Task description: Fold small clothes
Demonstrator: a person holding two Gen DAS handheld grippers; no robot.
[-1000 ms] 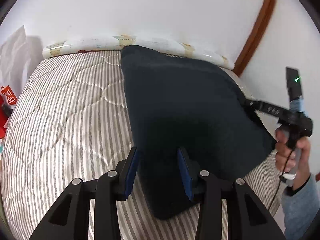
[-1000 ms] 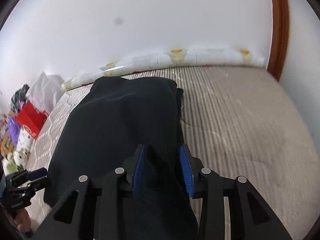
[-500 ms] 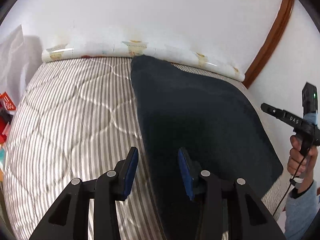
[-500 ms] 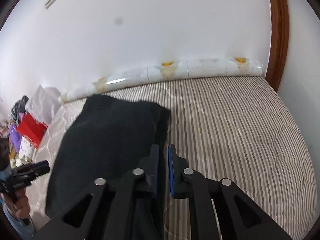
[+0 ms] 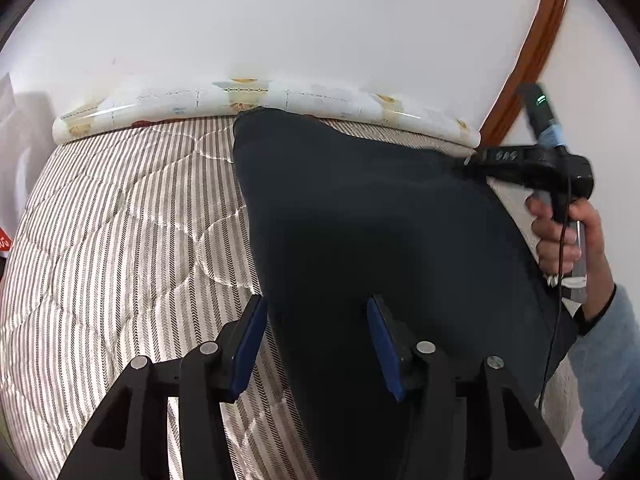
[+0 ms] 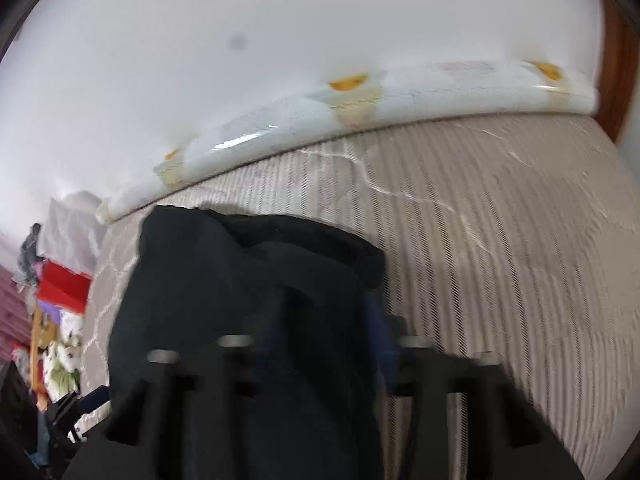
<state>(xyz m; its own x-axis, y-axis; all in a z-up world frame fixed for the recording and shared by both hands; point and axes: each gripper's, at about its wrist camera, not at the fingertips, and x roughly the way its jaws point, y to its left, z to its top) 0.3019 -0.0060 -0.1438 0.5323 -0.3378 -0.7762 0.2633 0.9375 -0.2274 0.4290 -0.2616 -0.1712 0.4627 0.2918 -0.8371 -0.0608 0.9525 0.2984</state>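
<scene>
We see one dark cloth (image 5: 360,216) spread on one striped bed (image 5: 120,240), w/ one long white pillow (image 5: 248,96) by the wall.

We hold two grippers. Our left gripper (image 5: 316,340) has its blue fingers (image 5: 250,340) wide apart – the left one is over the bed, the right one over the cloth, so the cloth's left edge runs up between them. We can't tell if they touch it.

Our right gripper (image 5: 472,160) is at the cloth's far right corner, tip touching the edge. Its own view is blurry: the cloth (image 6: 248,300) covers the left finger, and the fingers look a bit apart – we can't tell if they pinch.
</scene>
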